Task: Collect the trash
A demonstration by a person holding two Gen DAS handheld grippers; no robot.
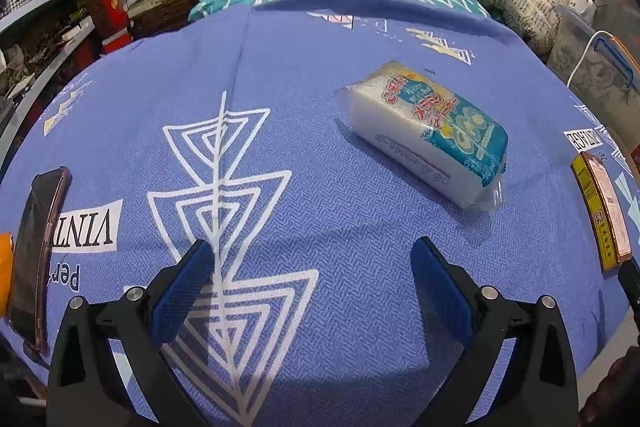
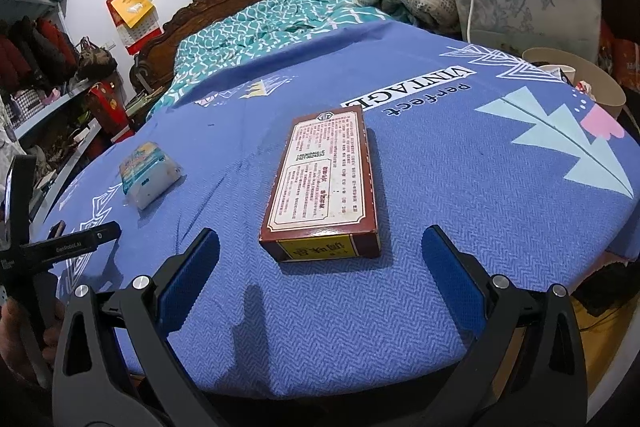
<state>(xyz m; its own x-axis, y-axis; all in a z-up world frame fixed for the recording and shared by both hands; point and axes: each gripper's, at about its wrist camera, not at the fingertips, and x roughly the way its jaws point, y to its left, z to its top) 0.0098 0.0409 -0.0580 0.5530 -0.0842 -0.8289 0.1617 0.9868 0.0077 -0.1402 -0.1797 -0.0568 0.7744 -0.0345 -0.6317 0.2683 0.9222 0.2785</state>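
Left tongs point(image 1: 312, 259): jaws stood wide apart, gripping nothing, the blue pads point(image 1: 182, 291) facing each other across an empty gap. Black finger arms splayed outward from the lower edge of the left wrist view, each bearing two silver pivot bolts. The tongs hovered low, pointing forward and level.

Right tongs point(image 2: 320, 247): jaws likewise stood wide apart and empty, blue pads point(image 2: 188, 279) inward, black arms splayed in the same V. Pose low, forward-pointing.

In the right wrist view, part of the left tongs' black body appeared at the left edge, with a hand point(image 2: 24, 339) wrapped about its handle; the fingers were only partly visible.
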